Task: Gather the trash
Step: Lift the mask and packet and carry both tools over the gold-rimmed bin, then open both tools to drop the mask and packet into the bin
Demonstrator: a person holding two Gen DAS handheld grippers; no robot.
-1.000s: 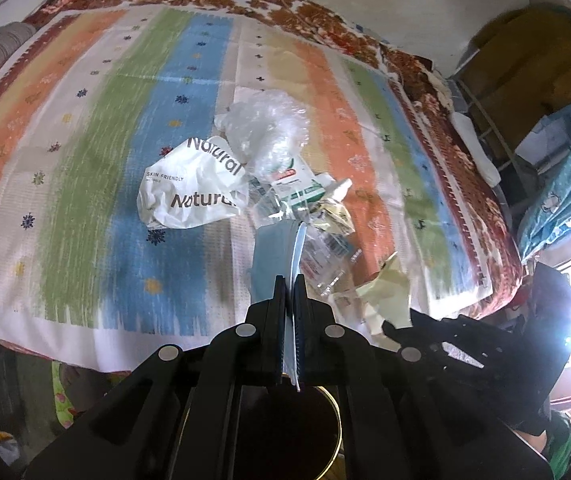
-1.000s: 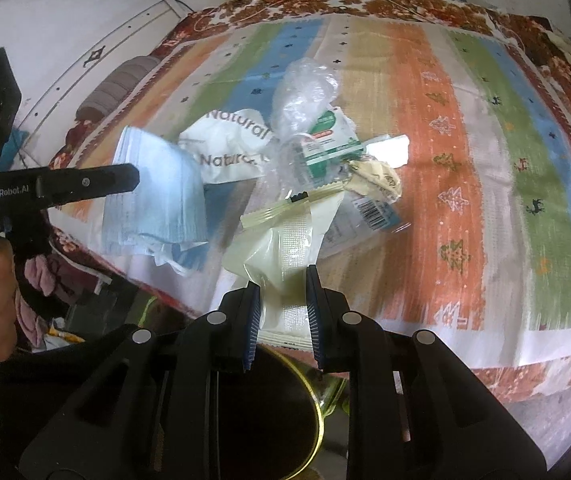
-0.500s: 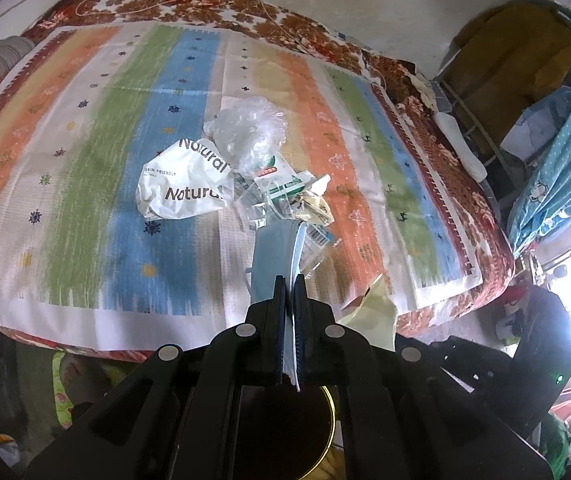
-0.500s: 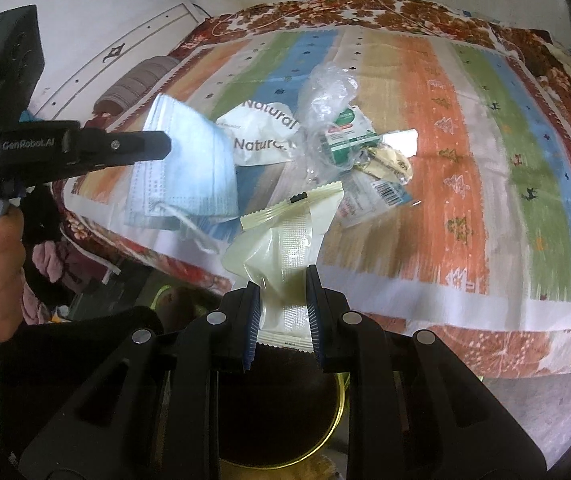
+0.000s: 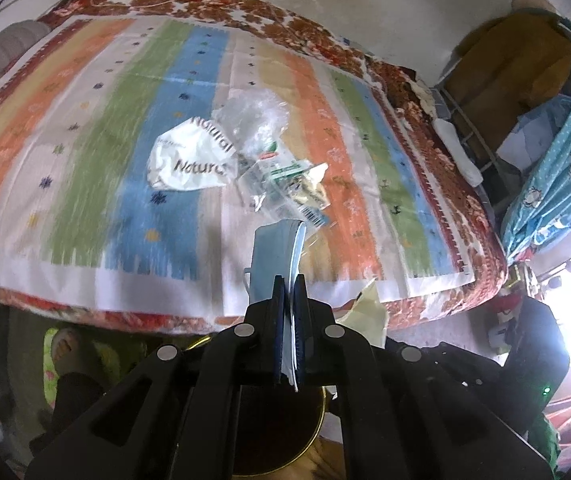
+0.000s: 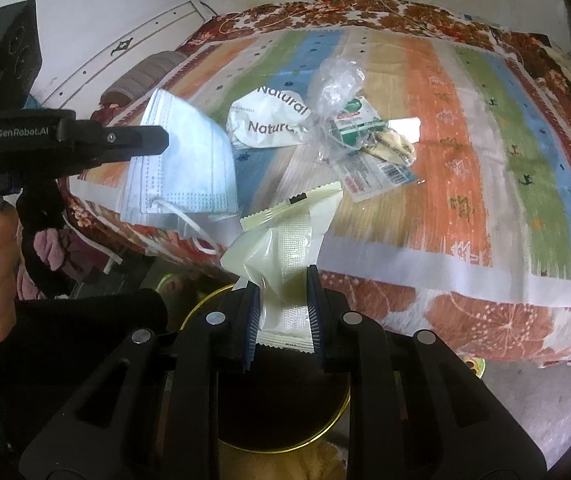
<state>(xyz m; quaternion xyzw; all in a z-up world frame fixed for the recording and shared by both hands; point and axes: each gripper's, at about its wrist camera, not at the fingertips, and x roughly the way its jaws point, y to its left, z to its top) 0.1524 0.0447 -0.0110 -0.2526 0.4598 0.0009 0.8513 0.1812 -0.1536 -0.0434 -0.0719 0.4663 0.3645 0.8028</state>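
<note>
My left gripper (image 5: 289,280) is shut on a light blue face mask (image 5: 279,252), held off the bed's near edge; the mask also shows in the right wrist view (image 6: 185,168). My right gripper (image 6: 283,276) is shut on a pale yellow plastic wrapper (image 6: 285,240), held below the bed edge. A dark bin with a gold rim (image 6: 325,436) sits under both grippers. On the striped bedspread (image 5: 85,152) lie a white "Natural" bag (image 5: 189,160), a clear crumpled bag (image 5: 253,120) and small wrappers (image 5: 297,192).
A person's foot (image 5: 65,348) is on the floor left of the bin. A wooden cabinet (image 5: 513,60) and blue cloth (image 5: 557,176) stand to the right of the bed. A wall runs behind the bed.
Both grippers have pulled back from the bed with the mask and the wrapper, and now hang lower over the gold-rimmed bin. The trash pile looks farther away.
</note>
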